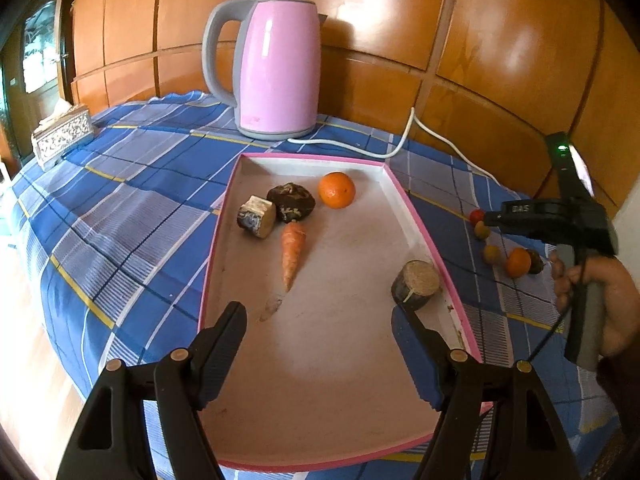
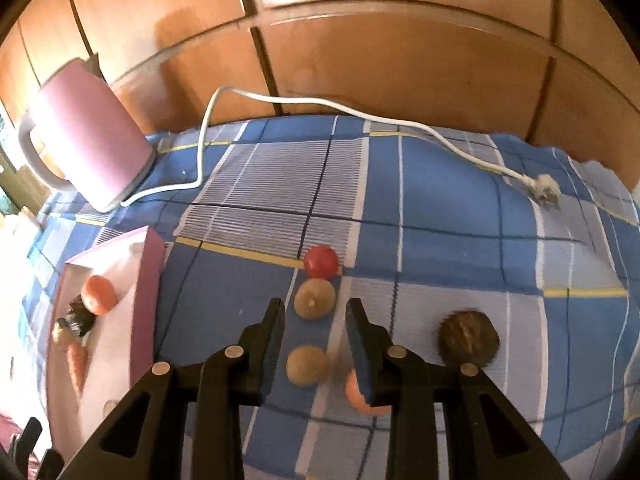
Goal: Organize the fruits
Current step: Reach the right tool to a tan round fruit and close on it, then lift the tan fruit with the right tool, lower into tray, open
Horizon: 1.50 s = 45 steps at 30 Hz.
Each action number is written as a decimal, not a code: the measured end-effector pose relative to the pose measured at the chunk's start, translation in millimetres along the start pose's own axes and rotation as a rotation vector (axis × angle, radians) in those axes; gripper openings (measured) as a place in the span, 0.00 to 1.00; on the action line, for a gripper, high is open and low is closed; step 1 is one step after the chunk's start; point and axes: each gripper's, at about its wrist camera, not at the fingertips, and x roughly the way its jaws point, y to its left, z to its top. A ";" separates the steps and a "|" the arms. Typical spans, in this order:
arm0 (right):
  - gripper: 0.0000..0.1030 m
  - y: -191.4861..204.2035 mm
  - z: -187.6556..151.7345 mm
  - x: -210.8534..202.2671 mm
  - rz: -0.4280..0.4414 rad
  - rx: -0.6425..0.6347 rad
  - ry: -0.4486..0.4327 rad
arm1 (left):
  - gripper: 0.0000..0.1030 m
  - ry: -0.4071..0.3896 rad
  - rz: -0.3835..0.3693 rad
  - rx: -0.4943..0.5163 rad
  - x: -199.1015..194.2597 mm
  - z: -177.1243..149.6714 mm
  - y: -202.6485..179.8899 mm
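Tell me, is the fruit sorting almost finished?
About halfway. Already in the pink tray: an orange, a carrot and three brown pieces. In hand: nothing; the left tongs hang open over the tray, the right tongs open over the loose pile. Left on the cloth: a red tomato, two tan fruits, another orange and a brown one.

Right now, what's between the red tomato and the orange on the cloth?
In the right wrist view, two tan round fruits: one touching the red tomato, another nearer the orange.
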 end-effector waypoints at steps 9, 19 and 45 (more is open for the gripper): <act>0.12 12.9 2.0 22.7 -0.049 -0.095 0.039 | 0.75 0.010 0.016 -0.041 3.9 0.9 10.9; 0.17 10.7 2.1 24.1 -0.034 -0.074 0.044 | 0.75 0.002 0.010 -0.039 -3.1 -2.1 11.3; 0.38 4.6 2.4 14.8 -0.036 -0.062 -0.004 | 0.75 0.006 -0.002 -0.051 -3.9 -6.6 10.5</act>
